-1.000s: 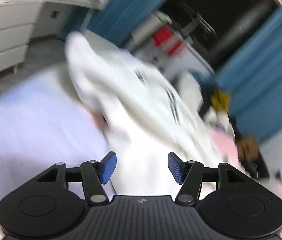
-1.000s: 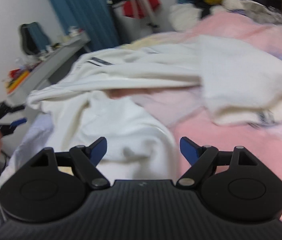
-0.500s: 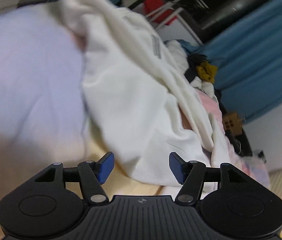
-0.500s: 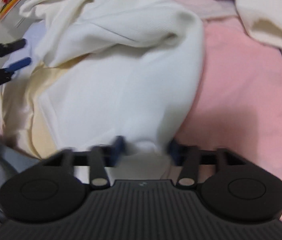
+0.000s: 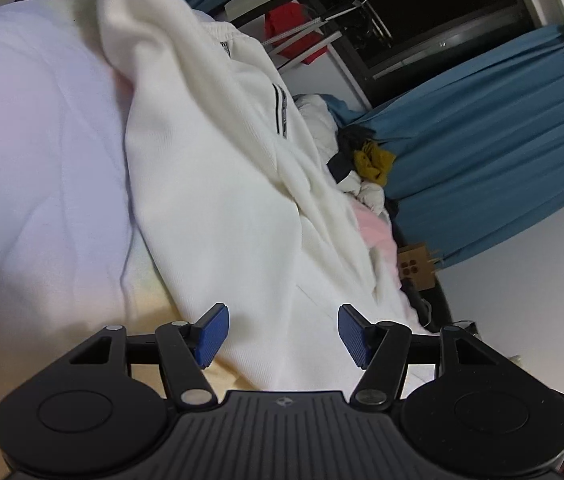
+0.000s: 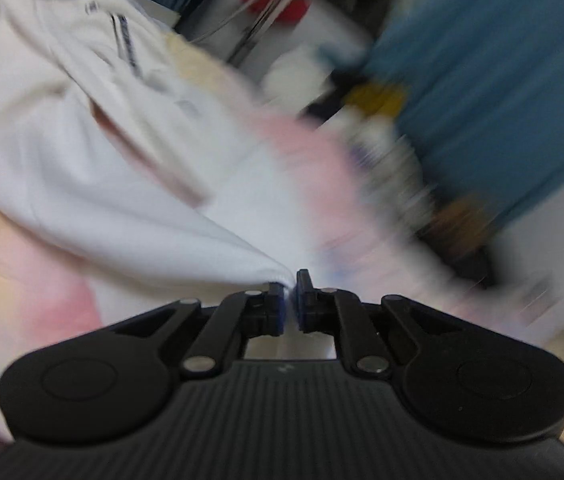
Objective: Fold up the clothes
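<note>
A white garment (image 5: 218, 184) with a black-striped trim lies crumpled across the bed. My left gripper (image 5: 280, 334) is open, its blue pads either side of the garment's near hem, not closed on it. In the blurred right wrist view the same white garment (image 6: 122, 184) stretches away to the left. My right gripper (image 6: 290, 300) is shut on a pinched edge of it, the cloth pulled taut to the jaws.
The bed has a lavender cover (image 5: 30, 152) and a pink sheet (image 6: 314, 152). A heap of other clothes (image 5: 366, 160) lies at the far end. Blue curtains (image 5: 494, 132), a drying rack with red cloth (image 5: 294, 28) and a cardboard box (image 5: 416, 268) stand beyond.
My right gripper has closed on the garment's edge and swung up, blurring its view. My left gripper has come down closer to the hem, still open.
</note>
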`<state>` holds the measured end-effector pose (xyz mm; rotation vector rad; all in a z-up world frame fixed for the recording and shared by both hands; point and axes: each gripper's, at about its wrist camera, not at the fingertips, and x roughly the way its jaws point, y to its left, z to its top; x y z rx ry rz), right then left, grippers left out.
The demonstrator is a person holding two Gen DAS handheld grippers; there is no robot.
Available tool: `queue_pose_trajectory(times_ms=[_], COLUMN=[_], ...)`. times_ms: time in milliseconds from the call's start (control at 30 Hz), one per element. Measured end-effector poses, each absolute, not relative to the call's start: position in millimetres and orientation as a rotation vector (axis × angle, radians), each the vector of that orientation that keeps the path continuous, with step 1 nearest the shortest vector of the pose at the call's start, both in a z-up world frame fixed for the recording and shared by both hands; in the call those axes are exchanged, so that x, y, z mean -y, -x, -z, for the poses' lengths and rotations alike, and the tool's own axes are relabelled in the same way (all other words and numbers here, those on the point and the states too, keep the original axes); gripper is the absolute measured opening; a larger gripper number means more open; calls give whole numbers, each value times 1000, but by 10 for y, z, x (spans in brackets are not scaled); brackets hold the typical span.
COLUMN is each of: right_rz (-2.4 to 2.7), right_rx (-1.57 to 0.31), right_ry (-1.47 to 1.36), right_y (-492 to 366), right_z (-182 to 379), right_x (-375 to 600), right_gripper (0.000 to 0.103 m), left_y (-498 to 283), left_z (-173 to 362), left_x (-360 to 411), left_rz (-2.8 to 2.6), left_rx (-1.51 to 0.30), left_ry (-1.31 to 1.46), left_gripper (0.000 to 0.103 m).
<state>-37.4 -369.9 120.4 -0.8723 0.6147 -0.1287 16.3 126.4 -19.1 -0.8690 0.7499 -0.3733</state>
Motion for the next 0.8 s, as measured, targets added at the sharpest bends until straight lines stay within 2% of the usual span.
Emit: queue_pose_trajectory(times_ms=[133, 200, 233, 333, 433, 533, 600, 667, 700, 800], right_rz=[188, 154, 114, 3, -18, 33, 42, 21, 11, 16], right_rx=[-432, -528, -609, -858, -948, -945, -906, -842, -813, -725], right_ry=[1232, 1298, 1262, 920, 568, 275, 83, -101, -178, -366], right_y=[756, 861, 891, 884, 839, 870, 975, 1098, 1141, 1283], right_z=[-893, -603, -496, -400, -451, -594, -767, -931, -978, -1044], right_x=[3680, 3731, 3774, 4007, 4298, 4520, 4656, 4761, 4777, 4843], right_gripper=[9, 9, 9, 11, 18, 34, 49, 80, 84, 84], left_y=[-162, -172, -189, -239, -271, -292, -308, -307, -322, -438], left_z=[203, 225, 239, 270, 286, 294, 290, 266, 251, 217], left_x=[-1263, -1254, -1247, -1229, -1242, -1276, -1340, -1473, -1537, -1739], left_rz=[376, 365, 359, 337, 309, 278, 252, 214, 194, 129], left_rx=[-745, -749, -752, -762, -769, -775, -773, -766, -763, -754], left_ry=[881, 878, 879, 879, 878, 878, 893, 913, 921, 928], left_gripper=[62, 63, 63, 64, 65, 66, 67, 68, 68, 68])
